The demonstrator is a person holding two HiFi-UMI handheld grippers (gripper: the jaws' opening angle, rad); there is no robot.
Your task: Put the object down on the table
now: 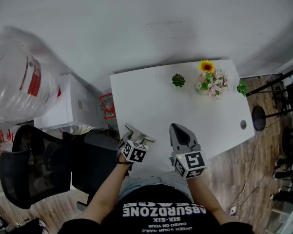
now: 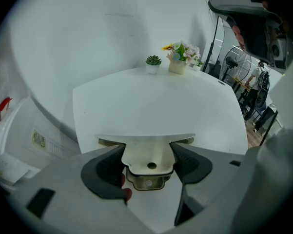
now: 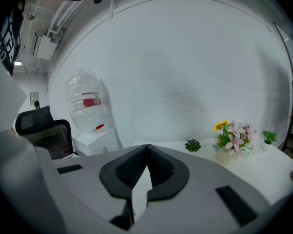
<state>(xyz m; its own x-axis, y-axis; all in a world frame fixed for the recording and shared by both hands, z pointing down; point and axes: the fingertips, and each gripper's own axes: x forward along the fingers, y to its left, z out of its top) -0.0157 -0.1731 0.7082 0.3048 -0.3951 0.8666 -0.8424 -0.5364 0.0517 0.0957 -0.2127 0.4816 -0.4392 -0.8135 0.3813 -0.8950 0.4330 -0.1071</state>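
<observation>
A pale, flat T-shaped metal piece (image 2: 147,152) with a small hole sits between the dark pads of my left gripper (image 2: 147,162), which is shut on its stem; its wide bar points away from me. In the head view the metal piece (image 1: 138,132) hangs over the near left edge of the white table (image 1: 151,101), with the left gripper (image 1: 135,141) just behind it. My right gripper (image 1: 179,132) is held over the near edge to the right. In its own view the right gripper (image 3: 146,165) has its pads meeting and nothing between them.
A small green succulent (image 1: 178,80) and a pot of flowers (image 1: 212,82) stand at the table's far edge. A water dispenser with a big bottle (image 1: 19,82) and a black office chair (image 1: 34,165) are on the left. Tripod stands (image 1: 278,82) are on the right.
</observation>
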